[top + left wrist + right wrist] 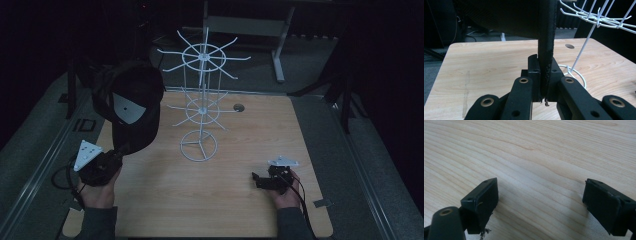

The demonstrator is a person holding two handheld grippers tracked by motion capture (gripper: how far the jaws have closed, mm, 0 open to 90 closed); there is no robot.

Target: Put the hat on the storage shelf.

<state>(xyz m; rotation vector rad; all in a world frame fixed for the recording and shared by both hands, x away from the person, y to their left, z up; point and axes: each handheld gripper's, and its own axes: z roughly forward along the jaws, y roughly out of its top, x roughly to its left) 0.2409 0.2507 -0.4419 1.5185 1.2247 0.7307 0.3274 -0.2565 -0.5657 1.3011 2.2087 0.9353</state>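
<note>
I have the wooden table (165, 200) bare apart from the white wire hook rack (202, 102) standing at its middle, which I judge is where the cap is meant to hang. The black cap (135, 107) is lifted off the table at the left, just beside the rack's upper arms, so it can be swung onto a hook. My left gripper (120, 150) is clamped tight on the cap's brim edge (546, 50) from below, while my right gripper (260, 181) rests low over bare wood at the right, jaws spread wide with nothing between them, kept out of the way.
</note>
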